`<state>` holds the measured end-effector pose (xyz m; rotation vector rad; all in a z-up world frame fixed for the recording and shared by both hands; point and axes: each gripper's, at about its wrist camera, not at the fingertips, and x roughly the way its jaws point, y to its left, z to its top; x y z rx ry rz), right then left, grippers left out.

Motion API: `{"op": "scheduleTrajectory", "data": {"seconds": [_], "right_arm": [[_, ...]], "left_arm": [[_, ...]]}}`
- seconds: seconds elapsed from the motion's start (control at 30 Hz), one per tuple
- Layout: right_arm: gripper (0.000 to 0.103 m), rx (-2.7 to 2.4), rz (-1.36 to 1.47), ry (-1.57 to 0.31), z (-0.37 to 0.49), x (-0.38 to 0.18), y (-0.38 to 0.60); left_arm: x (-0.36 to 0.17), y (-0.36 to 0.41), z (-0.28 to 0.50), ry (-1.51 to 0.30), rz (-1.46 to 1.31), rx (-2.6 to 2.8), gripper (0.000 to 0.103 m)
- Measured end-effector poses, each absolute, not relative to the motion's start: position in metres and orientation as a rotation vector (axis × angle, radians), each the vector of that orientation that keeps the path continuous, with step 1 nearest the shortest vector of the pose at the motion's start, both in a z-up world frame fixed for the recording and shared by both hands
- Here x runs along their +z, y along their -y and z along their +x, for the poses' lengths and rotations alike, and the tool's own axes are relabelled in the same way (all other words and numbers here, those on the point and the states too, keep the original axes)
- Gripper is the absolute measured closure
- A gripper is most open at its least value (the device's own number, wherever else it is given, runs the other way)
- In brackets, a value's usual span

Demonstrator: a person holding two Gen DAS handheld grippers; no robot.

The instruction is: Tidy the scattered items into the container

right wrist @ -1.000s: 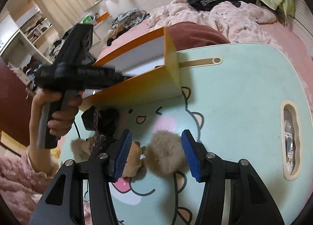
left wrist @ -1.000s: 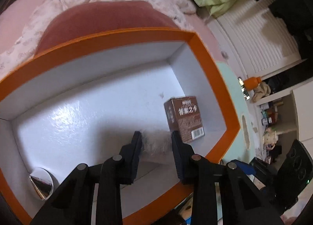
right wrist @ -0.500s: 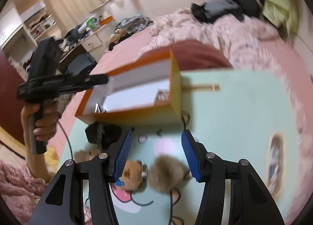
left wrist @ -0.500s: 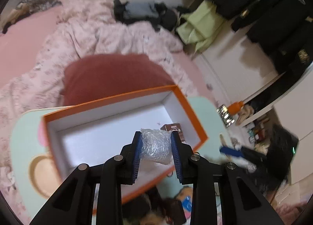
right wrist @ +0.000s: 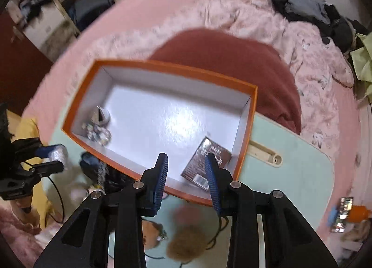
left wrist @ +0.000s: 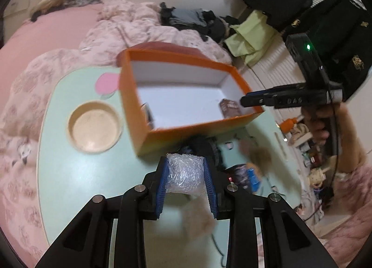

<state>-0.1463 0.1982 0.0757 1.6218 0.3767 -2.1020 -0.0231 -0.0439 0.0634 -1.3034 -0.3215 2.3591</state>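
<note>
Nearest in the left wrist view, the left tongs (left wrist: 186,176) are clamped on a crumpled wad of clear bubble-wrap plastic (left wrist: 184,175), held between the blue ribbed pads above the pale mint-green cartoon-printed surface (left wrist: 69,175), just short of the near wall of the orange-rimmed, white-lined rectangular cardboard box (left wrist: 162,135). The wad looks light, soft and springy; a grip across its middle, as here, should hold it, though the film may be slippery and crush. Loose on the surface near the tongs lie a tan fluffy pompom (right wrist: 186,242), a small brown plush-bear charm (right wrist: 151,235) and a dark tangle of cord (right wrist: 109,175); each looks light and compliant, the pompom best taken across its bulk. In the right wrist view, the right tongs (right wrist: 187,175) are closing with nothing between the pads, pointing steeply down over the box's near wall. Inside the box lie a dark brown printed card carton (right wrist: 205,161), a small silver cone (right wrist: 101,114) and a little crumpled shiny cluster (right wrist: 97,133). Beyond stand a maroon cushion (right wrist: 232,63) and a pink bed with a rumpled quilt (right wrist: 255,7).
</note>
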Motion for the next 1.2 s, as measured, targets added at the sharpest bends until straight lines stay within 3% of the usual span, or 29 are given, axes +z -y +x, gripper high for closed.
{"op": "scheduleTrajectory", "data": {"seconds": [0.07, 0.13, 0.23, 0.53, 0.7, 0.77, 0.97, 1.13, 1.2], "right_arm": [[0.068, -2.096, 1.665, -0.425, -0.155, 0.073, -0.198], [0.068, -2.098, 1.706, -0.464, -0.163, 0.069, -0.201], [0.068, -2.074, 1.76, -0.489, -0.172, 0.065, -0.2], [0.068, -1.928, 1.907, -0.703, -0.181, 0.038, -0.176], [0.065, -1.894, 1.915, -0.646, -0.186, 0.031, -0.168], [0.059, -1.888, 1.89, -0.582, -0.189, 0.032, -0.164], [0.059, -1.855, 1.839, -0.345, -0.203, 0.049, -0.171], [0.059, -1.97, 1.811, -0.65, -0.194, 0.059, -0.175], [0.059, -1.92, 1.869, -0.636, -0.196, 0.049, -0.18]], "left_arm": [[0.057, 0.044, -0.025, 0.346, -1.3, 2.352, 0.074], [0.054, 0.042, -0.028, 0.348, -1.288, 2.349, 0.06], [0.053, 0.04, -0.028, 0.325, -1.256, 2.378, 0.051], [0.041, 0.046, -0.039, 0.378, -1.276, 2.376, 0.05], [0.04, 0.045, -0.041, 0.377, -1.282, 2.371, 0.05], [0.039, 0.045, -0.041, 0.38, -1.284, 2.373, 0.05], [0.039, 0.05, -0.039, 0.413, -1.277, 2.374, 0.05], [0.038, 0.052, -0.039, 0.42, -1.278, 2.374, 0.05], [0.038, 0.052, -0.039, 0.414, -1.274, 2.374, 0.05]]}}
